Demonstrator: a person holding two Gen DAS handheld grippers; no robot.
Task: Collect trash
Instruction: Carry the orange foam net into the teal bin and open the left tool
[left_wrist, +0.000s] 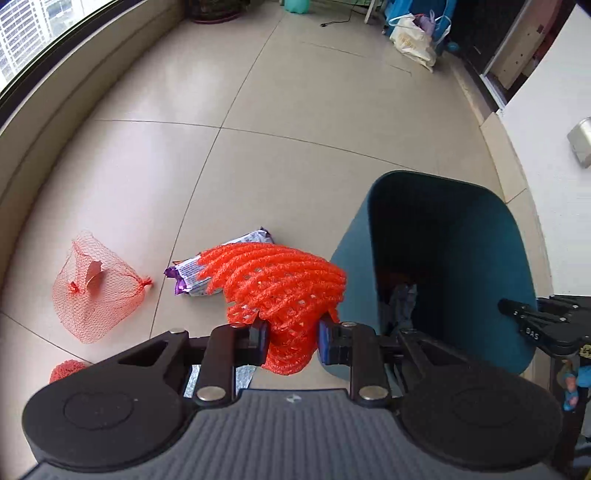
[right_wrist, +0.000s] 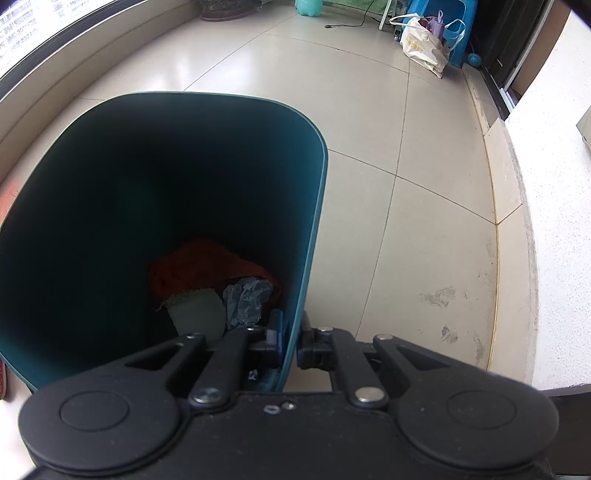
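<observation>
My left gripper (left_wrist: 291, 338) is shut on an orange foam fruit net (left_wrist: 280, 280) and holds it above the floor, just left of the teal trash bin (left_wrist: 351, 243). My right gripper (right_wrist: 291, 345) is shut on the bin's right wall (right_wrist: 310, 229) near the rim; it also shows in the left wrist view (left_wrist: 535, 321). Inside the bin lie orange netting (right_wrist: 199, 266), crumpled grey paper (right_wrist: 245, 299) and a pale scrap (right_wrist: 195, 310). On the floor lie a purple snack wrapper (left_wrist: 192, 275), a thin red mesh bag (left_wrist: 92, 291) and another orange foam piece (left_wrist: 66, 371).
A low window ledge (left_wrist: 55, 110) curves along the left. A white wall (right_wrist: 554, 221) with a raised sill runs on the right. At the far end stand a white shopping bag (left_wrist: 412, 40), blue plastic items (right_wrist: 454, 33) and a cable (left_wrist: 336, 20) on the tiles.
</observation>
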